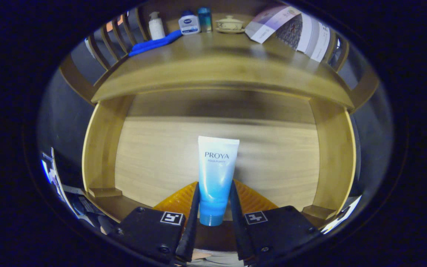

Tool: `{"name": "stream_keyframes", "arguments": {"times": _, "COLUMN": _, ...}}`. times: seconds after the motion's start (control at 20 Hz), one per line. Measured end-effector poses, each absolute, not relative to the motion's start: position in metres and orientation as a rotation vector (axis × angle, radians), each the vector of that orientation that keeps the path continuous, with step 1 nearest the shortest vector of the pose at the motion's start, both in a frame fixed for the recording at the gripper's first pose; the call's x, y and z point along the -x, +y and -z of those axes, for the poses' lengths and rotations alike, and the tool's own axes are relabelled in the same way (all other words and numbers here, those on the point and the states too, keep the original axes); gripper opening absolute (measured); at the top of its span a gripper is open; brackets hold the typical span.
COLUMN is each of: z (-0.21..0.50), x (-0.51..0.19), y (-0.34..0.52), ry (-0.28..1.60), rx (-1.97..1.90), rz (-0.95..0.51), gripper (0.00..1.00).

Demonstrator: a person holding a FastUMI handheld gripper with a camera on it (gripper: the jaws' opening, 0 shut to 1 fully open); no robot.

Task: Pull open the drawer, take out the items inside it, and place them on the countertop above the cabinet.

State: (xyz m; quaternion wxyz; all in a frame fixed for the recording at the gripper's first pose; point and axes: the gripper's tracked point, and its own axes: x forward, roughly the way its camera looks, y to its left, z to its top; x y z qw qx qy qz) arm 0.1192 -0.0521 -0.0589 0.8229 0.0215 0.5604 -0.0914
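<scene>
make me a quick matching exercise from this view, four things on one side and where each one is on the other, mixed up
Things:
1. blue-and-white tube
2. blue cloth
3. lidded ceramic bowl
4. open booklet

Places:
A. countertop, right end
B. countertop, left part, in front of the pump bottle
C. between the tongs, over the open drawer
D. countertop, by the back edge, left of the booklet

Pairs: 1-C, 2-B, 3-D, 4-A

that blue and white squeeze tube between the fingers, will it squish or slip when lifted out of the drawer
The blue-and-white plastic squeeze tube probably gives a little: the tool presses its soft lower body from both sides. Its glossy skin looks slippery, so it may slide if tilted. It seems light for its size, and its round cap could let it roll once laid on the wooden countertop.
</scene>
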Motion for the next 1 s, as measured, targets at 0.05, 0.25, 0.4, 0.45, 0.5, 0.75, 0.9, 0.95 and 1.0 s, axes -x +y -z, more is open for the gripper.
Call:
{"name": "stream_keyframes", "arguments": {"times": 0.05, "z": 0.051, "x": -0.121, "y": -0.052, "ry": 1.183, "rx": -0.039, "rz": 0.194, "gripper": 0.47}}
{"name": "stream_keyframes", "arguments": {"times": 0.25, "z": 0.018, "x": -0.136, "y": -0.055, "ry": 1.129, "rx": -0.030, "rz": 0.202, "gripper": 0.47}}
{"name": "stream_keyframes", "arguments": {"times": 0.4, "z": -0.005, "x": -0.149, "y": -0.056, "ry": 1.109, "rx": 0.000, "rz": 0.201, "gripper": 0.46}}
{"name": "stream_keyframes", "arguments": {"times": 0.45, "z": -0.010, "x": -0.155, "y": -0.056, "ry": 1.101, "rx": 0.003, "rz": 0.207, "gripper": 0.46}}
{"name": "stream_keyframes", "arguments": {"times": 0.5, "z": -0.015, "x": -0.163, "y": -0.056, "ry": 1.092, "rx": 0.002, "rz": 0.207, "gripper": 0.46}}
{"name": "stream_keyframes", "arguments": {"times": 0.75, "z": -0.040, "x": -0.195, "y": -0.056, "ry": 1.057, "rx": 0.018, "rz": 0.224, "gripper": 0.47}}
{"name": "stream_keyframes", "arguments": {"times": 0.9, "z": -0.049, "x": -0.213, "y": -0.052, "ry": 1.043, "rx": 0.012, "rz": 0.226, "gripper": 0.47}}
{"name": "stream_keyframes", "arguments": {"times": 0.95, "z": -0.052, "x": -0.218, "y": -0.053, "ry": 1.039, "rx": 0.020, "rz": 0.229, "gripper": 0.46}}
{"name": "stream_keyframes", "arguments": {"times": 1.0, "z": -0.054, "x": -0.226, "y": -0.054, "ry": 1.032, "rx": 0.031, "rz": 0.234, "gripper": 0.46}}
